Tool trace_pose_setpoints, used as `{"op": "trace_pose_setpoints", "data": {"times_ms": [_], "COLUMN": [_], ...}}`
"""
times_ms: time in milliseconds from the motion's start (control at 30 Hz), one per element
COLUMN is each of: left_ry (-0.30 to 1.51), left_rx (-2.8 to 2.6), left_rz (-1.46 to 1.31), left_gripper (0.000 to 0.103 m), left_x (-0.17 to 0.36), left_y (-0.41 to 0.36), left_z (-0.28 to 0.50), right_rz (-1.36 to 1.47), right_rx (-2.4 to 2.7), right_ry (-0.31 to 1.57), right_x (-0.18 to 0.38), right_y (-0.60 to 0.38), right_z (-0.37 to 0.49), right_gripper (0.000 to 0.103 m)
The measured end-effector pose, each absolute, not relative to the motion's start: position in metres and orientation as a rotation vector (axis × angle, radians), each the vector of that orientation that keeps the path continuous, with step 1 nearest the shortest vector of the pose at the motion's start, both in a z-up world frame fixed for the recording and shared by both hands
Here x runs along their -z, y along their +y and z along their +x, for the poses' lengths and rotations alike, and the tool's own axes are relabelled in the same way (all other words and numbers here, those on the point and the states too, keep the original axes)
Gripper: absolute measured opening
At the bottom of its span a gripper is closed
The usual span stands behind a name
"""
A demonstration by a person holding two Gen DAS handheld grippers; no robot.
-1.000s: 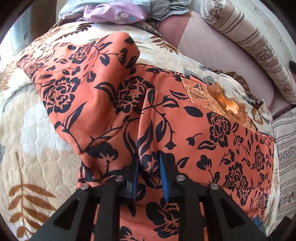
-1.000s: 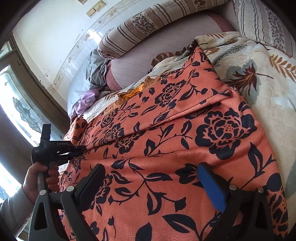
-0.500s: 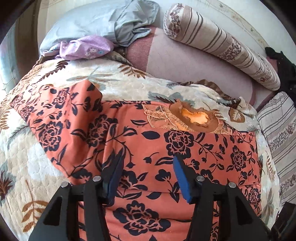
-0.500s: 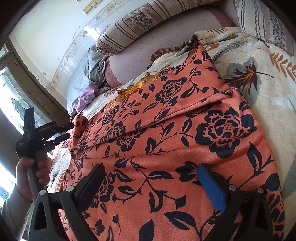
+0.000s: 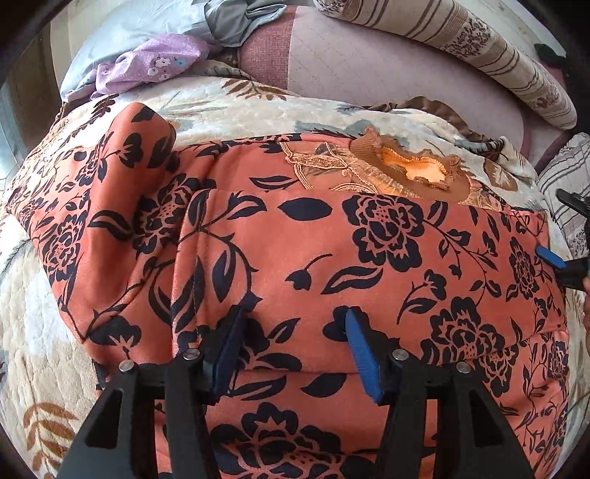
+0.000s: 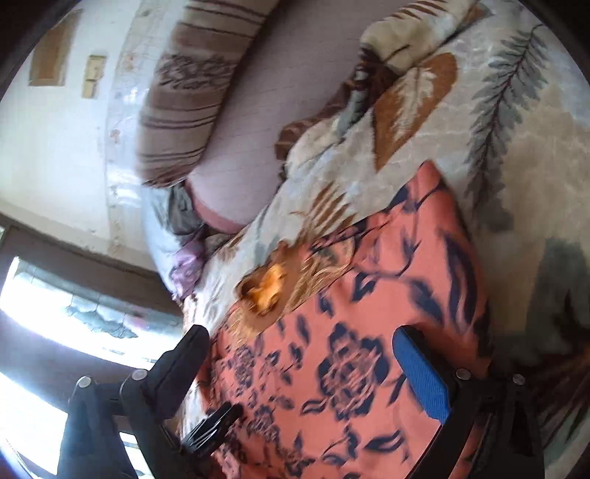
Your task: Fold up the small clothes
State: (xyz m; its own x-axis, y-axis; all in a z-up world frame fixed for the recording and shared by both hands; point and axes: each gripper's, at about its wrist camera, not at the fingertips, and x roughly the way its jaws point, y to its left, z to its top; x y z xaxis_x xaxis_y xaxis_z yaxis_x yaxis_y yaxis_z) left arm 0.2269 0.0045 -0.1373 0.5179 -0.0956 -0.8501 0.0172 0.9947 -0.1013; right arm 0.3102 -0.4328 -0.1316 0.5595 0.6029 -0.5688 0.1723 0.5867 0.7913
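Both grippers, left gripper (image 5: 293, 341) and right gripper (image 6: 313, 368), were held wide apart, grasping nothing, over the orange black-flowered fleece top (image 5: 332, 258); hem corners should be pinched evenly before folding toward the brown ruffled collar (image 5: 413, 173).

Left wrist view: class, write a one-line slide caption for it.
Open left gripper poised over an orange floral top spread on a leaf-print blanket, its ruffled collar facing the pillows.

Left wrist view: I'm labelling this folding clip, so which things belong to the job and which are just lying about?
Job:
orange floral-print garment with black flowers
open left tool
open right tool

Lying about:
lilac flowered cloth
grey crumpled cloth
striped bolster pillow
cream leaf-patterned quilt
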Motion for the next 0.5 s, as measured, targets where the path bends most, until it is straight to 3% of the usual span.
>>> {"op": "trace_pose_setpoints", "data": {"times_ms": [167,500], "left_ry": [1.005,0.988], "left_rx": [0.068,0.080], "left_rz": [-0.081,-0.061], "left_gripper": [0.058,0.072], "left_x": [0.140,0.141], "left_y": [0.002,-0.004], "left_z": [0.227,0.226], "right_rz": [1.109,0.880], "right_rx": [-0.192,-0.297], "right_ry": [0.909,0.757], "right_x": [0.150,0.078], "right_y": [-0.487,-0.448], "right_z": [0.336,0.318], "right_gripper": [0.101,0.102]}}
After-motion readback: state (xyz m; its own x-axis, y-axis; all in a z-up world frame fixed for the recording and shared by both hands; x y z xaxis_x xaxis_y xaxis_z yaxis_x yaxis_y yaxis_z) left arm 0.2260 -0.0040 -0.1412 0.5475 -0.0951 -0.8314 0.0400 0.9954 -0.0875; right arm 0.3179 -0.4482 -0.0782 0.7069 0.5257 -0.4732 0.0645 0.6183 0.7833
